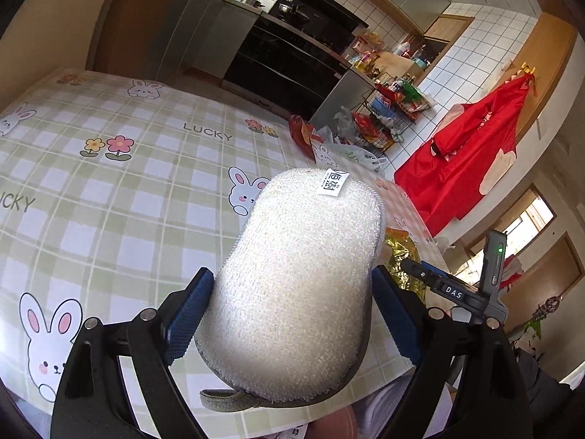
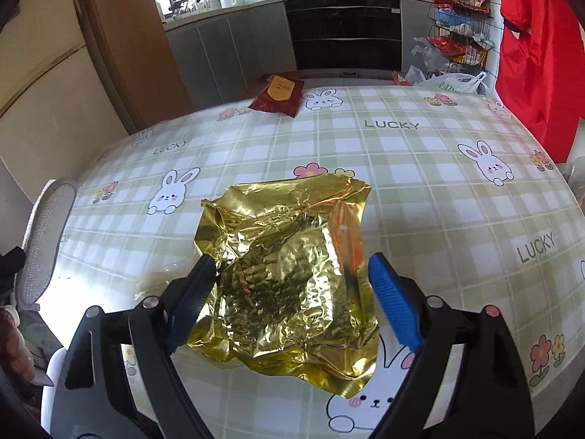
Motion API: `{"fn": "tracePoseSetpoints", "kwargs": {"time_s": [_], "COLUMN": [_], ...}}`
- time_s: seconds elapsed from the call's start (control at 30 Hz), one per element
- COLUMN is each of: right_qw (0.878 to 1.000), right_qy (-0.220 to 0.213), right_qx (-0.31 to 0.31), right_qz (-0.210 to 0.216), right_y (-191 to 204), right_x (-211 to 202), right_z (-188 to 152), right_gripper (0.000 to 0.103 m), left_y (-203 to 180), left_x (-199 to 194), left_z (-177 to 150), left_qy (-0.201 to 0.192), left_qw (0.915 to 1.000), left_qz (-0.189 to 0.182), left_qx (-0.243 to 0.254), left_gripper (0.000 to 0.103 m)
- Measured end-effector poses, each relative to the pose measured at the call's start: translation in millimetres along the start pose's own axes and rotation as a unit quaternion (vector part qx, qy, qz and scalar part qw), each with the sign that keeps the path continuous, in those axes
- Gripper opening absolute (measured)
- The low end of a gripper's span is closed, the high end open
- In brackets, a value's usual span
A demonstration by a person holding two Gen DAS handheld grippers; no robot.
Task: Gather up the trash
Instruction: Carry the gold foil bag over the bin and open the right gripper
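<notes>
While sponge fills left, gold wrapper right

The white oval scrubbing sponge hides most of the crumpled gold foil wrapper in the left wrist view. In the right wrist view, that wrapper covers part of the checked rabbit-print worktop, and the small packets in the black wire rack cannot be told apart.
</notes>
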State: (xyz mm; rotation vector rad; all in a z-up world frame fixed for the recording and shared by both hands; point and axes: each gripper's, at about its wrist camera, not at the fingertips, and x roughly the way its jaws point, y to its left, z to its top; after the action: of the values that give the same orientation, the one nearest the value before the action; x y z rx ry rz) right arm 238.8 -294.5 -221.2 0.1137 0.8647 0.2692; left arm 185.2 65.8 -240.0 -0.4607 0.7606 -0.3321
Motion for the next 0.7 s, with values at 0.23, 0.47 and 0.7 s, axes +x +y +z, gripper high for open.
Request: {"fn": "tracePoseSetpoints", "kwargs": {"time_s": [0.23, 0.47, 0.7], "right_qw": [0.999, 0.997, 0.995], "right_qy": [-0.044, -0.059, -0.050], "right_qx": [0.005, -0.005, -0.043], "right_qz": [0.025, 0.051, 0.080], "right_y": [18, 37, 66], "right_x": [-56, -97, -126], "right_z": [-20, -49, -79], "right_gripper": [0.084, 0.084, 0.084], "left_y": [-7, -11, -23], "left_x": [-35, -67, -99], "left_z": [-19, -33, -46], "left_qy": [-0.010, -0.019, -0.039], "left_qw": [0.9999, 0.9996, 0.9989], "left_qz": [0.009, 0.019, 0.019], "left_qx": [0.009, 0.011, 0.020], "left_gripper": [0.085, 0.085, 0.085]}}
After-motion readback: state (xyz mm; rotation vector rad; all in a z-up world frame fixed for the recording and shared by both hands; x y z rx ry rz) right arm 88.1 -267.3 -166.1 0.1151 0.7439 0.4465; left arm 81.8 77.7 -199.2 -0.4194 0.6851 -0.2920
